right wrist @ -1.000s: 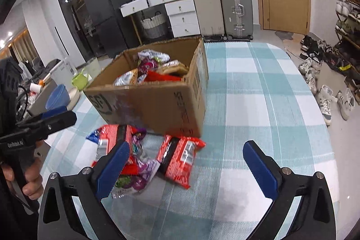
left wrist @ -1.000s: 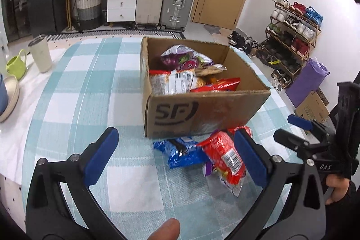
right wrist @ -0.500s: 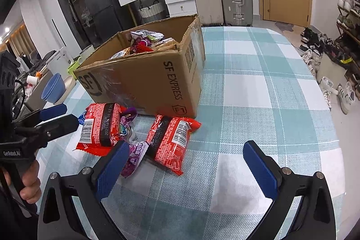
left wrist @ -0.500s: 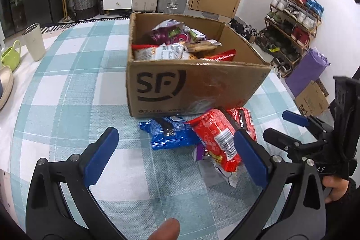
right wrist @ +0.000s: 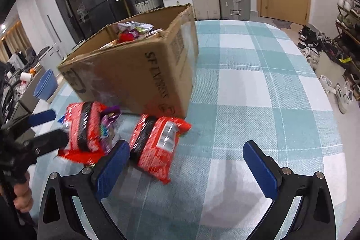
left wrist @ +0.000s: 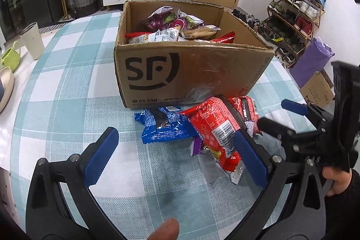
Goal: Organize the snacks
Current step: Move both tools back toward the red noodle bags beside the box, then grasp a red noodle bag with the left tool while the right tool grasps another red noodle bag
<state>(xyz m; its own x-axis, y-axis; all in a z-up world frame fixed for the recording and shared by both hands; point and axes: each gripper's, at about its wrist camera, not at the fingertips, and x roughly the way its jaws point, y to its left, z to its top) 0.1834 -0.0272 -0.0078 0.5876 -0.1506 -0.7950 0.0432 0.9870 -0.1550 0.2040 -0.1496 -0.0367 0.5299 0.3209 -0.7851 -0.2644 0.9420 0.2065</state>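
An open cardboard SF box (left wrist: pixel 193 69) holds several snack packs on the checked table; it also shows in the right wrist view (right wrist: pixel 135 73). In front of it lie a blue pack (left wrist: pixel 164 125), a red pack (left wrist: pixel 216 129) over a purple pack (left wrist: pixel 196 145), and a second red pack (left wrist: pixel 245 107). My left gripper (left wrist: pixel 175 156) is open, low over the table, its right finger beside the red pack. My right gripper (right wrist: pixel 186 165) is open, its left finger beside the second red pack (right wrist: pixel 157 141). The first red pack (right wrist: pixel 84 132) lies to its left.
A beige cup (left wrist: pixel 32 41), a green mug (left wrist: pixel 10 55) and a bowl (left wrist: pixel 5 87) stand at the table's left edge. A blue bowl (right wrist: pixel 45 87) sits beyond the table. Suitcases, drawers and a shoe rack (left wrist: pixel 294 17) line the room.
Both grippers have moved lower and closer to the packs in front of the box. Both stay open. The packs have not moved.
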